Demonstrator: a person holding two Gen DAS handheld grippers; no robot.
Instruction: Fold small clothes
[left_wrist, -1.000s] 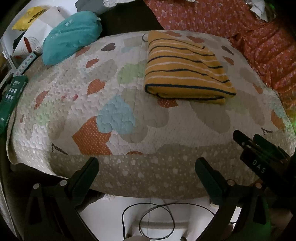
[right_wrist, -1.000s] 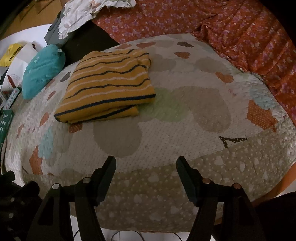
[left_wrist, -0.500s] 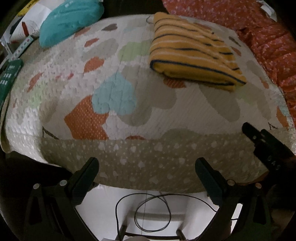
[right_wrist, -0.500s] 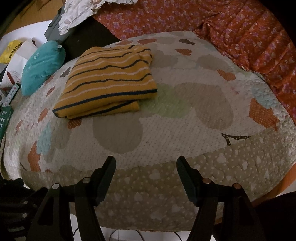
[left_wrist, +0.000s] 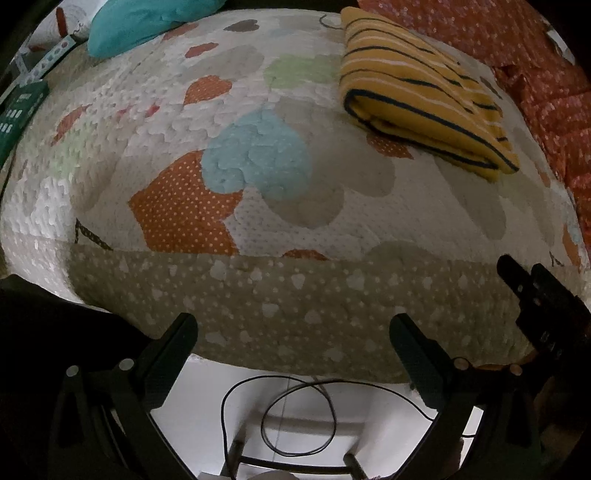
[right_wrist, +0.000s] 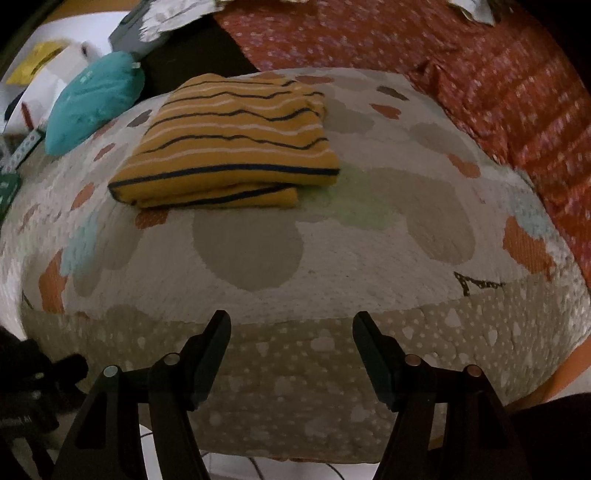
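A yellow garment with dark and white stripes (left_wrist: 424, 96) lies folded in a flat rectangle on the quilted heart-pattern cover (left_wrist: 258, 192); it also shows in the right wrist view (right_wrist: 232, 147). My left gripper (left_wrist: 293, 325) is open and empty, low at the cover's near edge, well short of the garment. My right gripper (right_wrist: 291, 321) is open and empty, also at the near edge, straight in front of the garment. The right gripper's body shows at the right of the left wrist view (left_wrist: 539, 302).
A teal pouch (right_wrist: 92, 99) lies at the far left of the cover. Orange floral fabric (right_wrist: 480, 74) is bunched along the back and right. A green box (left_wrist: 18, 114) sits at the left edge. A black cable (left_wrist: 295, 410) loops on the white floor below.
Both grippers have pulled back and dropped lower toward the cover's near edge. The folded garment has not moved. Both grippers stay open.
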